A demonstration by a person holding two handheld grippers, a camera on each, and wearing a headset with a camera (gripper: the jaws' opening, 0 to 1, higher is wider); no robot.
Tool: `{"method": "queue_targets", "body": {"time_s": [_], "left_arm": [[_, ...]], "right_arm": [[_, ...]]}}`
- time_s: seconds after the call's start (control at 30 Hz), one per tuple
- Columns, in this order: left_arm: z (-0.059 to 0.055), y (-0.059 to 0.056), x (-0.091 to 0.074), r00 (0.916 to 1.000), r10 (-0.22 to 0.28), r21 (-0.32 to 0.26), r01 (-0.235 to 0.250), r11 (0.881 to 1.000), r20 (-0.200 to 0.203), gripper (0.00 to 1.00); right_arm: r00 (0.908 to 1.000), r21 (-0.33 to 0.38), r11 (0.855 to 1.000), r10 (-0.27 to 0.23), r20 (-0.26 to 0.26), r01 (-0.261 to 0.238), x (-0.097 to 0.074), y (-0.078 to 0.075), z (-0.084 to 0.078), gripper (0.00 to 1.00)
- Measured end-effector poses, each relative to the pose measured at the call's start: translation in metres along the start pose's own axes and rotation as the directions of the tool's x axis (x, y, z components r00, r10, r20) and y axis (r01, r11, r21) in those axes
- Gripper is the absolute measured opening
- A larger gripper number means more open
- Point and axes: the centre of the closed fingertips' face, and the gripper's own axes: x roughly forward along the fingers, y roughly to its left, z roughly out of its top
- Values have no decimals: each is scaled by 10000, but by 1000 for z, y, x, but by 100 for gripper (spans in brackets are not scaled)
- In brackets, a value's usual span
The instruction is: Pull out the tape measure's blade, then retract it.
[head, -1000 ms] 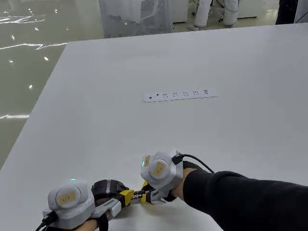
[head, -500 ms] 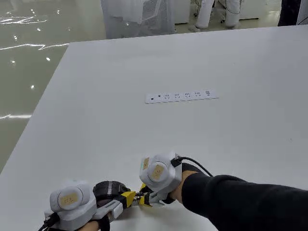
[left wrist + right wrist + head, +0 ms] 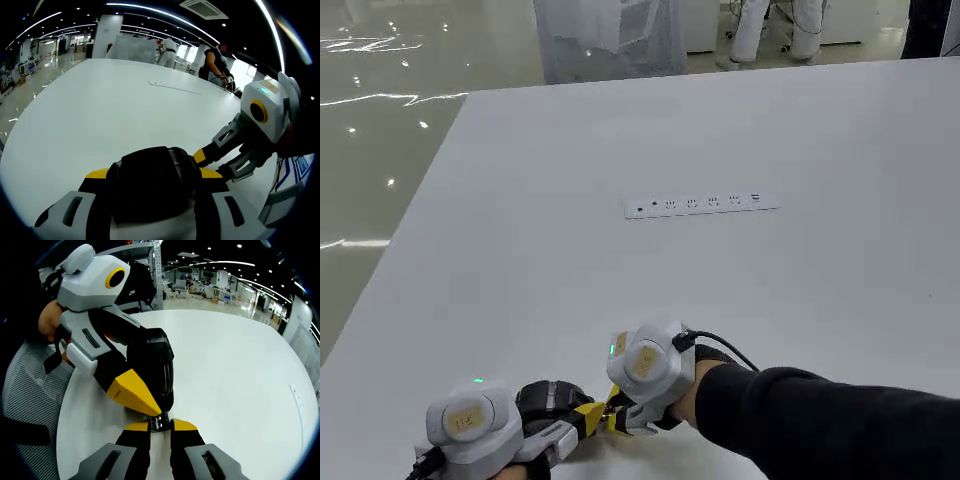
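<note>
At the near left corner of the white table (image 3: 620,130) the left gripper (image 3: 154,175) is clamped round the black case of the tape measure (image 3: 155,365), one yellow-tipped jaw on either side of it; the case sits low over the tabletop, close to the near edge. The right gripper (image 3: 160,427) comes in from the right with its jaws pinched together on the end hook (image 3: 160,419) of the blade, right at the mouth of the case; hardly any blade shows between hook and case. A white power strip (image 3: 702,204) lies well apart, out towards the middle of the table.

With so little blade out, I take this for one end of the stroke; it is either the grip before the pull or the last of the return. I lean to the return. If so, the next move calls for letting the hook travel the last bit home in line with the slot, the left jaws holding the case steady, and only then loosening the right jaws; a sideways tug could kink the blade.

Set against a second ago, the two grippers stand a little closer; the short metal stretch between the yellow tips has all but gone. The power strip sits slightly lower in the head view; that is the head moving, not the strip.
</note>
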Motion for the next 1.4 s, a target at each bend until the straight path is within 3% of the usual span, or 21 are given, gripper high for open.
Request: {"method": "queue_targets", "body": {"time_s": [0.83, 0.93, 1.03, 1.27, 1.4], "left_arm": [[0, 0, 0, 10000, -43, 3, 43, 10000, 85, 64], [1, -1, 1, 10000, 8, -94, -9, 10000, -38, 64], [2, 1, 3, 10000, -58, -124, 58, 9999, 31, 65], [1, -1, 3, 9998, -183, -193, 181, 9996, -122, 66], [1, -2, 0, 9995, -285, 380, 290, 9989, -121, 66]], "right_arm": [[9994, 16, 9994, -342, 29, 342, 5, 0, 6, 12], [9991, 778, 9961, -398, -113, 405, 3, -1, 6, 12], [9992, 583, 9975, -384, -97, 389, 3, -1, 6, 12], [9979, 840, 9956, -455, 453, 416, -11, 1, 12, 12], [9962, 686, 9962, -589, 640, 545, -21, 3, 13, 10]]}}
